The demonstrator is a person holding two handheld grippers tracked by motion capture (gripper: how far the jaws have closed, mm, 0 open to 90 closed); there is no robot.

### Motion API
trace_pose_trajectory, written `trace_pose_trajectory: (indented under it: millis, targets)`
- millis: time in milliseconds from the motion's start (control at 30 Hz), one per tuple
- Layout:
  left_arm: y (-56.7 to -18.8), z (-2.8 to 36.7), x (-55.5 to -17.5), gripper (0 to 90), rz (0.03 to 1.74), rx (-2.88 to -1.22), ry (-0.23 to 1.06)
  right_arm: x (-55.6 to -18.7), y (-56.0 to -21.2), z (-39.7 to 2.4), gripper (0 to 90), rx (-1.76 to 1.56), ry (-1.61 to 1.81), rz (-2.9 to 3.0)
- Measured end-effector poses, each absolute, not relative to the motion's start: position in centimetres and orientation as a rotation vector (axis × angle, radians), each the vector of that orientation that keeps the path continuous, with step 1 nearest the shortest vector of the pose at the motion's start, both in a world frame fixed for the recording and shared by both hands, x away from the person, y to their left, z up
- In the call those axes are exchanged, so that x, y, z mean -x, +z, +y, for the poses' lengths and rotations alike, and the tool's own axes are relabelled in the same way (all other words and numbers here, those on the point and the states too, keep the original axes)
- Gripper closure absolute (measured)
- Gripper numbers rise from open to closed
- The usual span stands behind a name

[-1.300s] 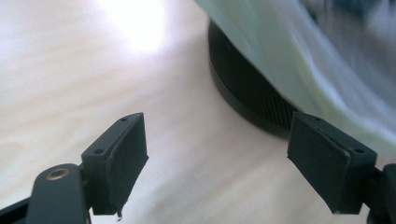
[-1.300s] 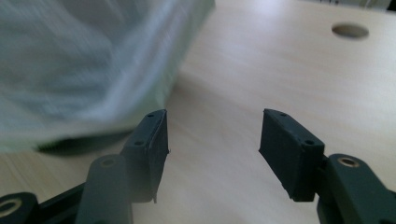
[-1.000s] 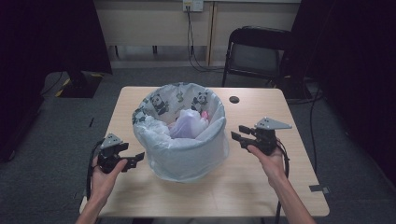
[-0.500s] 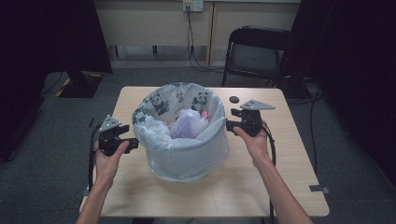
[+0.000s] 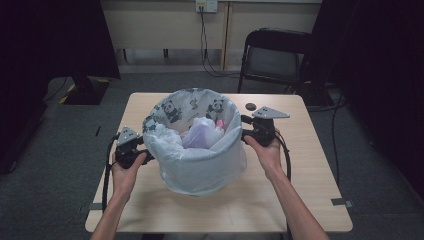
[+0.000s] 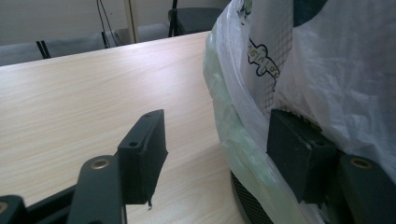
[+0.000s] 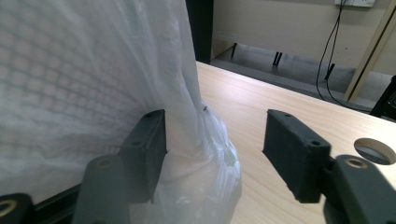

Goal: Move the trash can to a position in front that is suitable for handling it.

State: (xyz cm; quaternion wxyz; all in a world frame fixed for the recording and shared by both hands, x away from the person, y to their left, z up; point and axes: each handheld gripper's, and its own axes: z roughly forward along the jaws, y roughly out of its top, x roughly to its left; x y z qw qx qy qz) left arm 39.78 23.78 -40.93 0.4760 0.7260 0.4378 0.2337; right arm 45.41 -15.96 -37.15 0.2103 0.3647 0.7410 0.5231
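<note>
High view: left gripper (image 5: 141,156), right gripper (image 5: 244,131) flank bag (image 5: 200,165).

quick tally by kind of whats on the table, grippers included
bin: 1
bin bag: 1
white bag inside the bin: 1
grippers: 2, left gripper and right gripper, one at each side of the bin, jaws apart
round hole in the tabletop: 1
total: 6
</note>
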Motion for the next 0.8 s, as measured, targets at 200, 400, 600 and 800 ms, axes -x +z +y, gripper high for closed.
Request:
trace_pose_trajectory:
  millis: [200, 400, 600, 800]
  targets:
    - [-40.8, 23.4, -39.4, 43.7, 1.037, -1.798, 0.529, -44.5, -37.2, -16.7, 41.5, -0.976, 1.478, 2.069]
    - [-40.7, 22.8, -38.8, 46.7, 0.989, -1.825, 0.512, -43.1, -37.1, -17.6, 40.3, -0.961, 1.487, 2.095]
    - [-40.6, 21.6, -38.6, 46.9, 0.960, -1.843, 0.478, -41.6, -36.7, -19.0, 38.0, -0.950, 1.451, 2.126]
    - [-40.5, 20.1, -38.6, 44.6, 0.938, -1.863, 0.468, -40.2, -36.9, -20.8, 36.7, -0.960, 1.461, 2.105]
